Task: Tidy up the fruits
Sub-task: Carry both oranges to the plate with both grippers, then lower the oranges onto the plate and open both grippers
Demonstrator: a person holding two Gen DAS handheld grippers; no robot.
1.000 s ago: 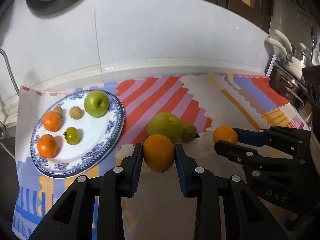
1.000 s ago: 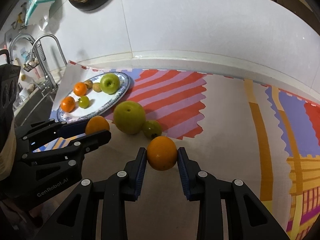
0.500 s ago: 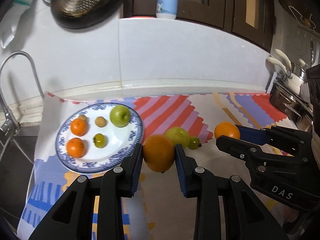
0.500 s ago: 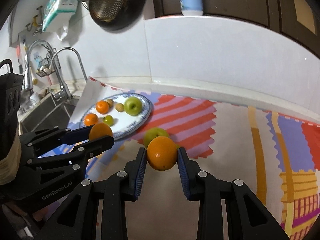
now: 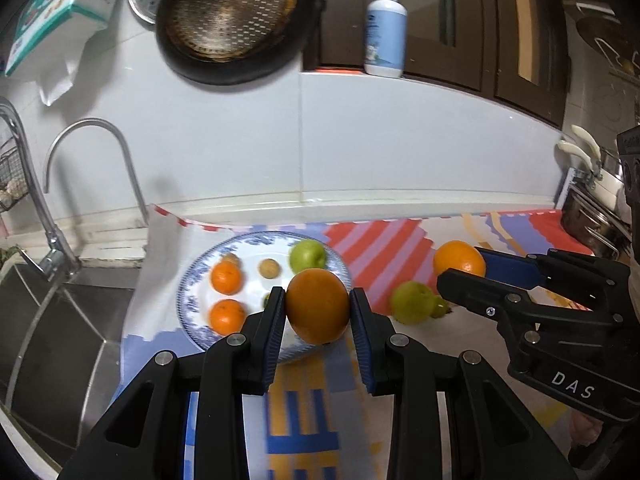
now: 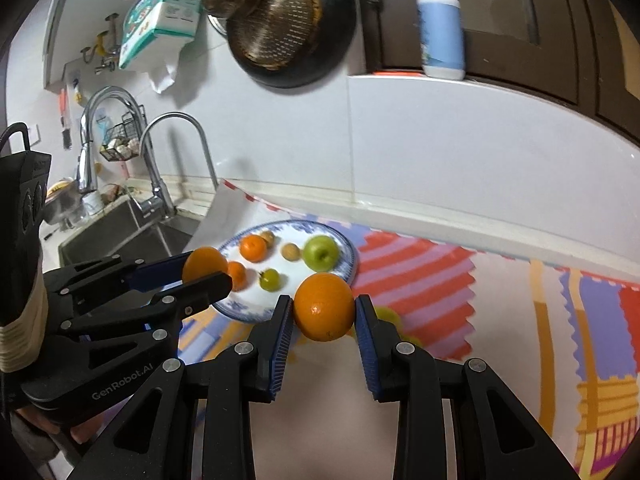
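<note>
Oranges [image 5: 317, 306] [image 6: 324, 306] sit pinched between each gripper's blue fingers [image 5: 275, 330] [image 6: 280, 336]

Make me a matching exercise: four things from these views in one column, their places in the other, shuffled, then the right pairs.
1. green apple
2. pump bottle
3. large green fruit
4. left claw

A. on the ledge above the white wall
B. shut on an orange
C. on the blue-rimmed plate
D. on the striped mat, off the plate

Pairs: 1-C, 2-A, 3-D, 4-B
</note>
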